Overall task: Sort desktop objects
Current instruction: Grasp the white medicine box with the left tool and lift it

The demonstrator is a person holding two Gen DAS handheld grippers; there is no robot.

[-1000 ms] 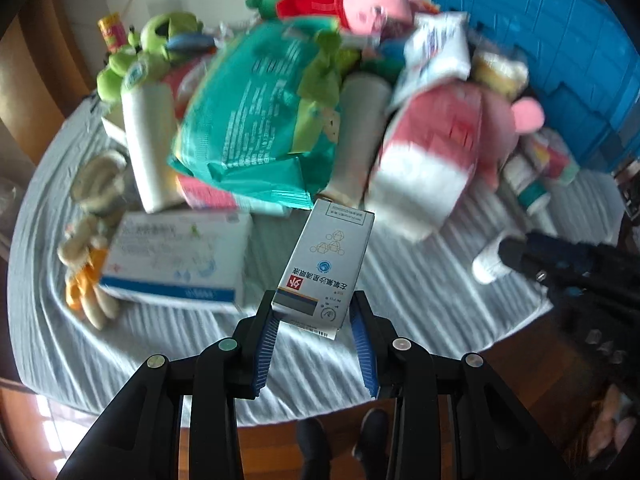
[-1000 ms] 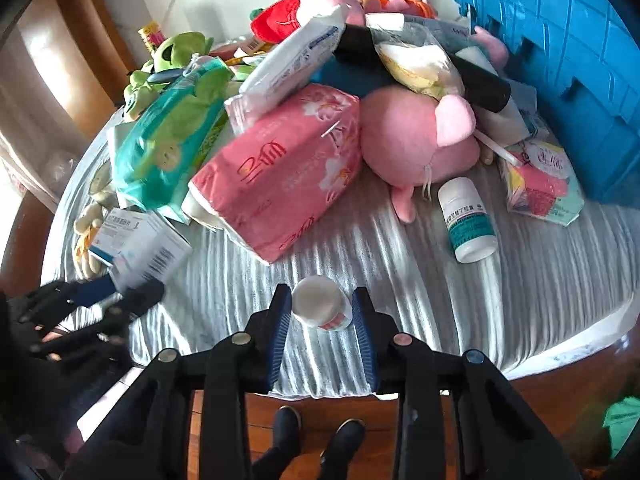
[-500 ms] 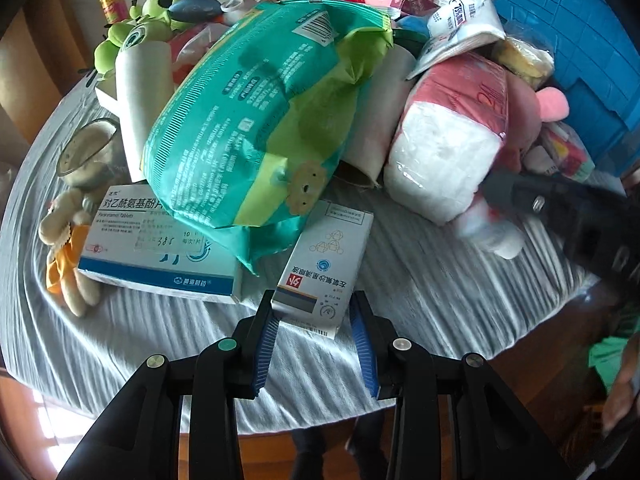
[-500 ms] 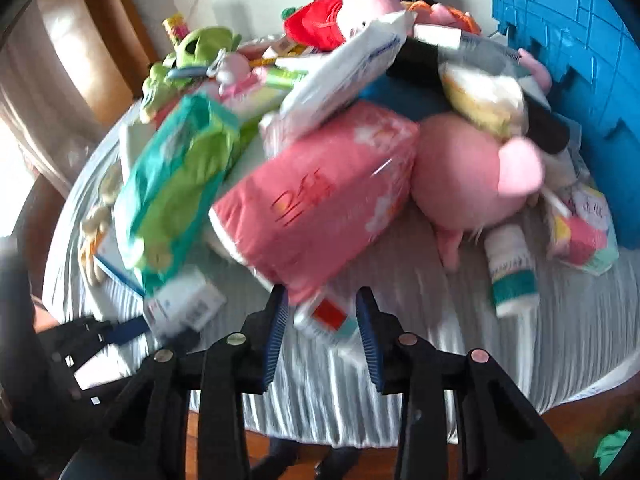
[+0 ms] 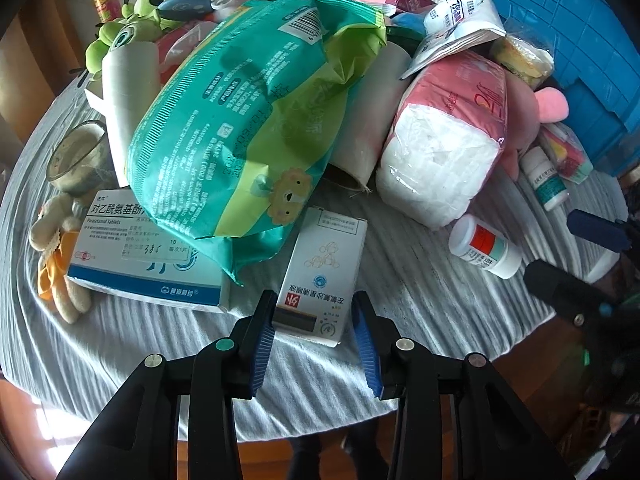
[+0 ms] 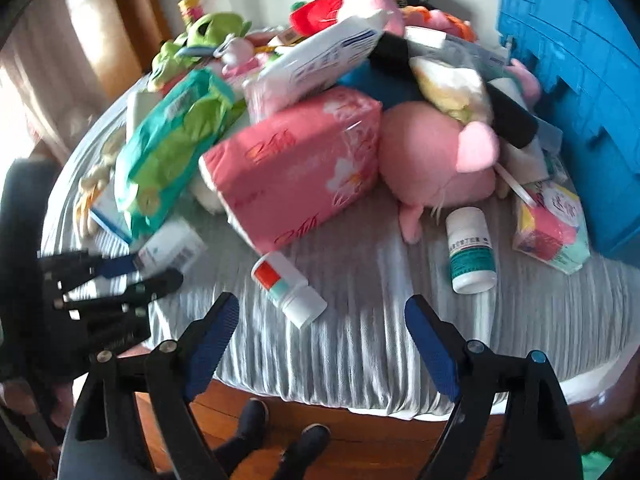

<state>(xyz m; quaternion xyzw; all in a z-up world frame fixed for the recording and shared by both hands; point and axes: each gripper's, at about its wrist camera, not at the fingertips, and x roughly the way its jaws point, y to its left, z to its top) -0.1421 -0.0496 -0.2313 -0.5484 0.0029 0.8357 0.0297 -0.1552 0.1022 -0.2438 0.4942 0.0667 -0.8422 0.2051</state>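
Domestic room, most likely a home. Round tabletop (image 6: 360,344) under a grey ribbed cloth, heaped with plush toys (image 6: 436,160), tissue packs (image 6: 296,168) and medicine boxes (image 5: 144,256). Wooden floor (image 6: 360,432) beyond its near edge; blue plastic crate (image 6: 580,80) at the right edge.
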